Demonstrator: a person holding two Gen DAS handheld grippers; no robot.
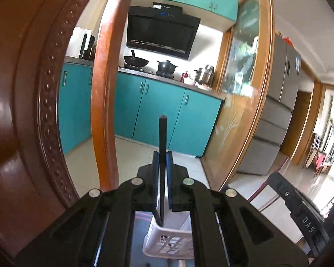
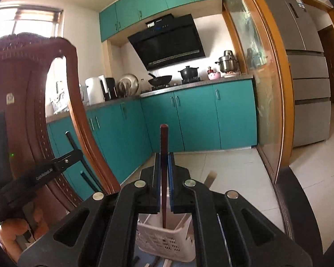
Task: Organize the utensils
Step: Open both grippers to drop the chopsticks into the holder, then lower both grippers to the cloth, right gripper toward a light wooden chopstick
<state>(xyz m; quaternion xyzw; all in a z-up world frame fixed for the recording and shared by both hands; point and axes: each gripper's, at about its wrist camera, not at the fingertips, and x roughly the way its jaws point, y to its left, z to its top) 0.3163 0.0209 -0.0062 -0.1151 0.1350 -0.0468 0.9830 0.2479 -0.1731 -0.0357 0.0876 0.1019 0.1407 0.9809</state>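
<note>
My left gripper (image 1: 162, 155) is shut on a black chopstick (image 1: 162, 146) held upright, its lower tip at the rim of a white perforated utensil basket (image 1: 167, 242) below. My right gripper (image 2: 164, 156) is shut on a dark red-brown chopstick (image 2: 164, 146), also upright, its lower end inside the white basket (image 2: 164, 242). A pale flat utensil (image 2: 210, 179) sticks up from the basket on the right. The left gripper (image 2: 71, 153) with its black chopstick shows at the left of the right wrist view.
A carved brown wooden chair back (image 1: 29, 102) stands close at the left in both views (image 2: 22, 102). Teal kitchen cabinets (image 1: 158, 109) and a stove with pots lie ahead. A grey fridge (image 2: 309, 84) stands at the right. The right gripper's body (image 1: 300, 211) shows at lower right.
</note>
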